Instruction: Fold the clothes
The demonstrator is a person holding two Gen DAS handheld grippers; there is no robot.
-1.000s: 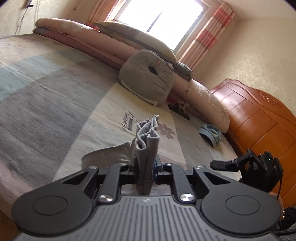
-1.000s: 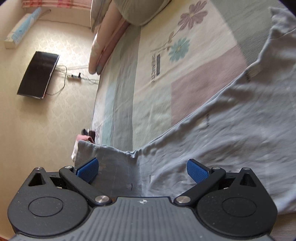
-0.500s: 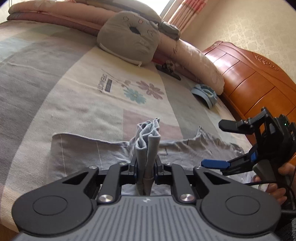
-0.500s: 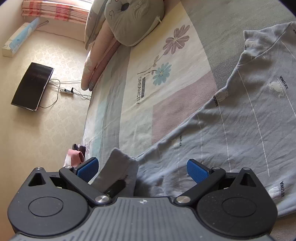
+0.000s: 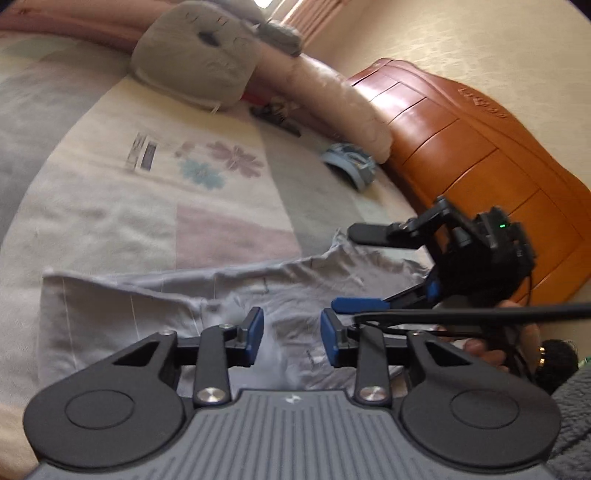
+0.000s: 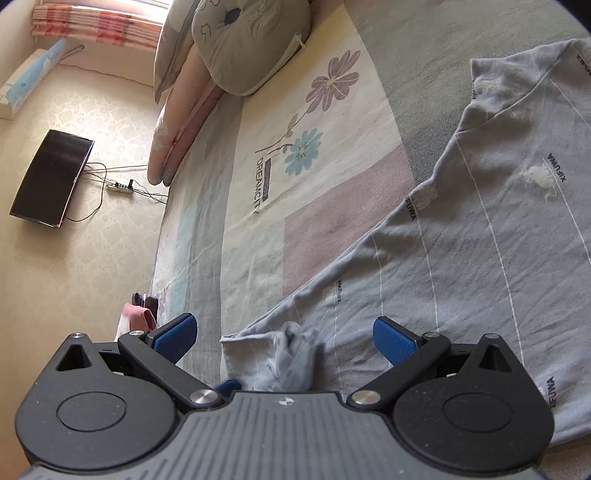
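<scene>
Both wrist cameras sit just behind their claws, low and close over the bed (image 5: 110, 206), the left looking across it toward the headboard (image 5: 461, 147) at 2 o'clock, the right toward the wall at 10, and both share the shirt (image 6: 480, 240), flower print (image 5: 221, 166) and cushion (image 6: 251, 44).

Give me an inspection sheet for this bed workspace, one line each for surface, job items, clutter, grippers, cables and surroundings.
Surface: patchwork bedsheet with a flower print.
Job's things: grey shirt spread flat on the sheet, a bunched fold at its near edge.
Clutter: grey cushion, rolled pink quilt, small blue item, small dark item.
Grippers: left gripper jaws opening, pads clear of the cloth; right gripper open over the bunched fold.
Cables: black cable by the right gripper; floor power strip with leads.
Surroundings: wooden headboard, dark screen, striped curtain.
</scene>
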